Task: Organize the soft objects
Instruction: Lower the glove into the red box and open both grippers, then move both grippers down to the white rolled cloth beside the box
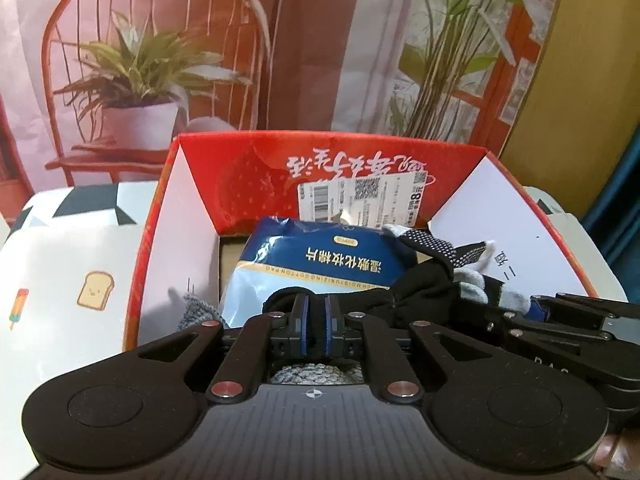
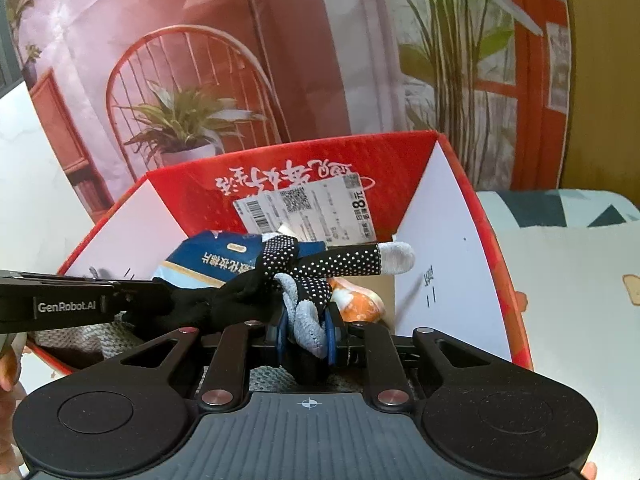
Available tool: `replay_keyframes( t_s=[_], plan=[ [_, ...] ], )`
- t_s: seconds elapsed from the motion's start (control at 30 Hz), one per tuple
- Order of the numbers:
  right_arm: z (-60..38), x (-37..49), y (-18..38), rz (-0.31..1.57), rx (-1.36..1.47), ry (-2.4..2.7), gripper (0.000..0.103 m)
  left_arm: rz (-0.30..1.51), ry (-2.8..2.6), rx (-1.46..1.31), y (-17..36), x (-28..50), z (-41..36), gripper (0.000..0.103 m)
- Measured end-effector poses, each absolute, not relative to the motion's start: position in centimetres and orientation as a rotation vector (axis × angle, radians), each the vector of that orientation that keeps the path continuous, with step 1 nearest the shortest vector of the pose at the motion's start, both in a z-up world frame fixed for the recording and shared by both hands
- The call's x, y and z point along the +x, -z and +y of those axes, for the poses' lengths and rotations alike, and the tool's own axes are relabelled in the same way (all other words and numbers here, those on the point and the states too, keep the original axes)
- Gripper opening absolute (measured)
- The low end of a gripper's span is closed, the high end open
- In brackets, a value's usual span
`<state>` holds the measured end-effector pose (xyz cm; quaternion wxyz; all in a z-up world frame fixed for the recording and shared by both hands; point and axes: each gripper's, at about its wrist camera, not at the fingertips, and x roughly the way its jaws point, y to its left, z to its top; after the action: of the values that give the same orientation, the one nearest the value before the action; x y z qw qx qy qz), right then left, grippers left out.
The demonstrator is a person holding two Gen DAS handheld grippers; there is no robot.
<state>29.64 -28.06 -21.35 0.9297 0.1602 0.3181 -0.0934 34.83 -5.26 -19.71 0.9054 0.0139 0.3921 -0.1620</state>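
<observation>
An open red cardboard box with white inner flaps (image 1: 472, 204) (image 2: 448, 216) sits on a patterned white cloth (image 1: 60, 256) (image 2: 560, 288), and everything here is placed against it. Over the box's near edge, the left gripper (image 1: 316, 320) has its jaws pinched tight on the black knit cuff of a black glove with white grip dots and grey fingertips (image 1: 424, 264) (image 2: 340, 264). The right gripper (image 2: 308, 328) is clamped on one grey fingertip of that same glove — so the glove hangs stretched between the two, above the box's contents.

Inside the box, toward its back wall, lies a blue and white plastic pack of cotton pads (image 1: 312, 256) (image 2: 212, 260). Near the box's right flap, an orange and white soft item (image 2: 358, 300) shows beneath the glove. At the box's near edge lies a grey knitted fabric (image 1: 196, 308) (image 2: 92, 340), partly hidden by the grippers. A white shipping label (image 1: 360, 196) (image 2: 308, 208) is stuck on the box's back wall.
</observation>
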Motion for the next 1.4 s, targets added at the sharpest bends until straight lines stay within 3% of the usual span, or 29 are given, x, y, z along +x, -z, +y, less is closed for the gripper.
replay_keyframes(
  t_s=[0.07, 0.13, 0.33, 0.4, 0.6, 0.77, 1.4],
  plan=[
    [-28.1, 29.4, 21.4, 0.652, 0.325, 0.186, 0.025, 0.793, 0.340, 0.023, 19.4, 34.5, -5.1, 0.029],
    [-28.1, 29.0, 21.1, 0.638, 0.319, 0.196, 0.029, 0.758, 0.340, 0.029, 18.8, 33.9, -4.9, 0.057],
    [-27.4, 26.3, 19.4, 0.523, 0.284, 0.152, 0.068, 0.604, 0.336, 0.114, 16.3, 30.5, -4.7, 0.084],
    [-26.9, 25.5, 18.8, 0.497, 0.244, 0.153, 0.074, 0.563, 0.332, 0.126, 15.5, 29.4, -4.3, 0.090],
    [-26.0, 23.1, 17.2, 0.427, 0.202, 0.122, 0.084, 0.472, 0.316, 0.126, 14.1, 25.9, -2.9, 0.098],
    [-25.3, 20.9, 16.7, 0.381, 0.196, 0.135, 0.103, 0.426, 0.282, 0.137, 14.1, 22.9, -1.8, 0.101],
    [-22.8, 14.5, 20.8, 0.348, 0.123, 0.204, 0.103, 0.457, 0.254, 0.058, 18.8, 17.8, 0.6, 0.103]
  ],
)
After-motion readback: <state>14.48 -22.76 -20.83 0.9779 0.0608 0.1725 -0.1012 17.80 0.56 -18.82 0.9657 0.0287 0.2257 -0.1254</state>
